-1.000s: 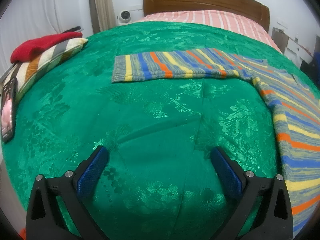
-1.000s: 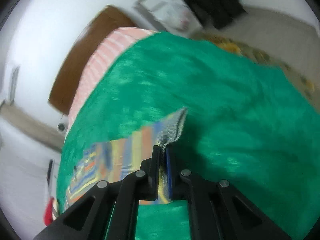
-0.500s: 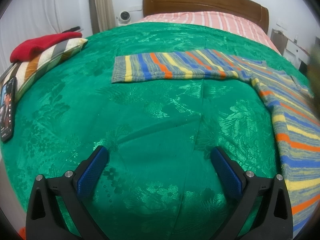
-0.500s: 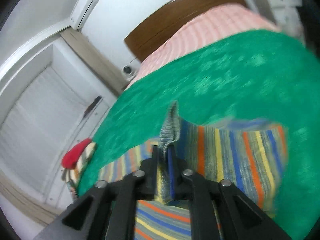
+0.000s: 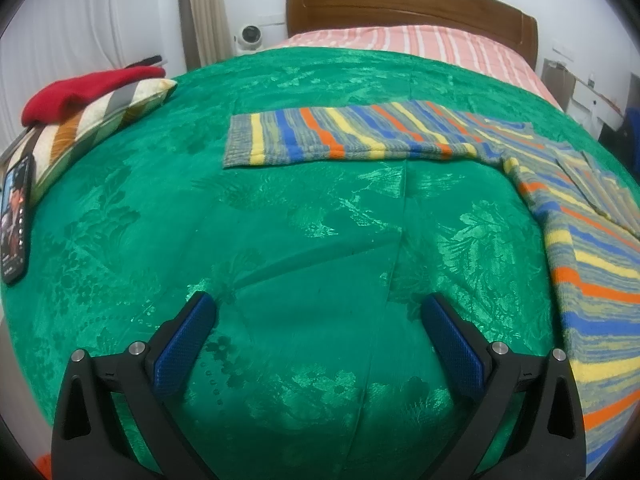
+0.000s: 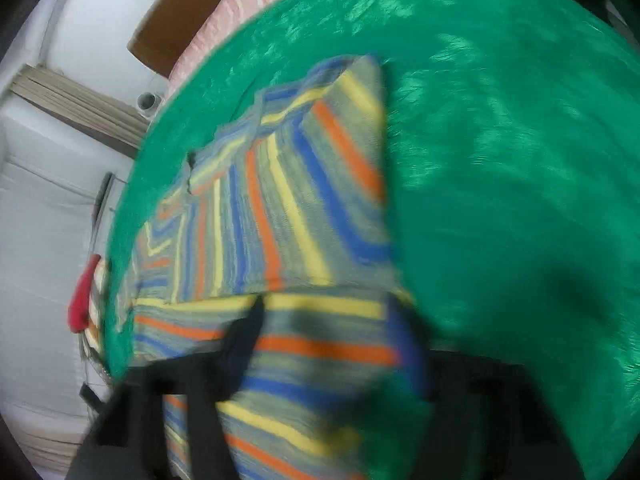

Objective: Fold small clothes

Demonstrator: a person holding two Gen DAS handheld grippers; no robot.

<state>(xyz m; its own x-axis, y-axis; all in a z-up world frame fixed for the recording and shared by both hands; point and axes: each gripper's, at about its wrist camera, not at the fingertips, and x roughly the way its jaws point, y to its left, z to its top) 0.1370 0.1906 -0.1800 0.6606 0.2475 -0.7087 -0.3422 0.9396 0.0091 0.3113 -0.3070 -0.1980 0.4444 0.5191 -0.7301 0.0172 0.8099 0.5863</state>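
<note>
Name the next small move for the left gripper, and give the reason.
Probably reach forward to the cuff of the outstretched sleeve and close on it. The left gripper is open over bare green bedspread, while the striped sweater already has its other sleeve folded across the body.

The right wrist view is blurred by motion, so the right gripper (image 6: 328,344) is only a dark smear and its fingers (image 6: 244,336) have no clear edges. The striped sweater (image 6: 288,216) covers the space between them. In the left wrist view the sweater (image 5: 592,264) is cut by the right edge, and the phone (image 5: 16,216) screen is too small to read
</note>
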